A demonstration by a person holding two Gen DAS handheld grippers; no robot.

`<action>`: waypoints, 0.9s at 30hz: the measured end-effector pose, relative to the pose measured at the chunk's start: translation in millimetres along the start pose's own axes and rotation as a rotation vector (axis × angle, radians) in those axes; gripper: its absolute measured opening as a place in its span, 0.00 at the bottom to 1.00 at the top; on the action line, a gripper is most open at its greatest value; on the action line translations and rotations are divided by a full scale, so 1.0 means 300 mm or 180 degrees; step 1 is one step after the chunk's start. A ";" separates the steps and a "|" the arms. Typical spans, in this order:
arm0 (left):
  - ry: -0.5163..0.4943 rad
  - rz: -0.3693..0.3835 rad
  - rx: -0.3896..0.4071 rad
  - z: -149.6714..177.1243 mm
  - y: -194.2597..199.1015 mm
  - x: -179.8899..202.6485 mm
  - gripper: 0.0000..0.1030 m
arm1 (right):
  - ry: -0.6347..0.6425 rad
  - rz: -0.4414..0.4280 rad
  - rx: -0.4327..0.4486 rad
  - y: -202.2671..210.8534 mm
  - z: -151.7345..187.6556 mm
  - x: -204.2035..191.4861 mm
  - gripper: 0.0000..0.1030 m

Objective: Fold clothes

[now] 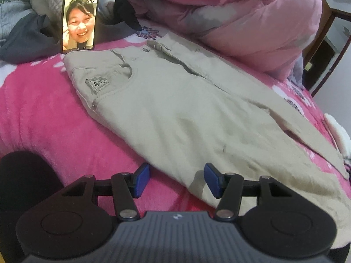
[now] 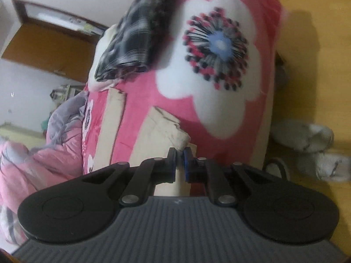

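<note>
clearly a fold of the beige trousers (image 1: 175,109) is in hand. they lie spread on the pink flowered blanket (image 1: 39,109) of the bed, waistband at the far left beside a propped phone (image 1: 80,15), legs running toward the near right. the right gripper (image 2: 179,164) has its jaws clenched on the hem end of one trouser leg (image 2: 162,129), whose cuff rises just past the blue pads; the other leg's cuff (image 2: 111,118) lies flat on the blanket to the left. the left gripper (image 1: 176,180) hovers with jaws released, straddling the near edge of the thigh cloth: its right pad sits over the fabric, its left pad over bare blanket.

judging from this, the next move calls for carrying the pinched cuff toward the waistband or across the other leg, with the left jaws closing on the edge or pinning it so the cloth does not drag. a folded dark plaid garment (image 2: 136,35) lies at the far side of the blanket in the right wrist view.
</note>
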State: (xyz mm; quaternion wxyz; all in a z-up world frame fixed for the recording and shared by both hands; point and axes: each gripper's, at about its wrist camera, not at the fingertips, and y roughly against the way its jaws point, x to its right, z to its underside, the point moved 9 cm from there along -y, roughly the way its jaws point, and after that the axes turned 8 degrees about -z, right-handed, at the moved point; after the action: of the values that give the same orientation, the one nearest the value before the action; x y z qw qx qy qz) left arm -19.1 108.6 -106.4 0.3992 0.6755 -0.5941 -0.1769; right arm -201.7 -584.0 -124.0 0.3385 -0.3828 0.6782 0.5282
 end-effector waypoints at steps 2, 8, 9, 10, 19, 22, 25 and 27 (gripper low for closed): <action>0.0025 -0.0016 0.0010 -0.007 0.002 -0.006 0.51 | -0.0011 -0.0159 0.0034 0.029 -0.002 -0.030 0.05; 0.0049 -0.0085 0.0061 -0.017 0.002 -0.024 0.50 | 0.0079 0.0151 0.0064 0.110 -0.007 0.018 0.11; 0.0027 -0.0124 0.0092 -0.019 0.007 -0.027 0.50 | 0.0058 0.0292 0.0043 0.112 -0.008 0.053 0.12; 0.0000 -0.0176 0.0140 -0.023 0.015 -0.033 0.50 | 0.0112 0.0435 0.0099 0.123 -0.016 0.073 0.12; -0.0287 -0.0434 0.0355 -0.068 0.023 -0.031 0.58 | 0.2412 0.0366 -0.0037 -0.074 0.184 -0.423 0.26; -0.0342 -0.0411 0.0370 -0.071 0.012 0.002 0.70 | 0.3267 -0.0243 -0.1002 -0.300 0.557 -0.647 0.34; -0.0435 -0.0487 0.0497 -0.078 0.003 0.026 0.76 | 0.3850 -0.0759 -0.2061 -0.502 0.971 -0.780 0.38; -0.0514 -0.0563 0.0529 -0.082 -0.016 0.038 0.77 | 0.4145 -0.0844 -0.2362 -0.587 1.126 -0.801 0.38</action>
State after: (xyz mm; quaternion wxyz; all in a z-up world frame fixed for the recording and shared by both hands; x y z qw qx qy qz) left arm 4.3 105.9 -91.9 0.2757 0.7395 -0.5751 -0.2154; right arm 86.0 -241.8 -68.9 -0.2203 -0.7842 0.4672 0.3439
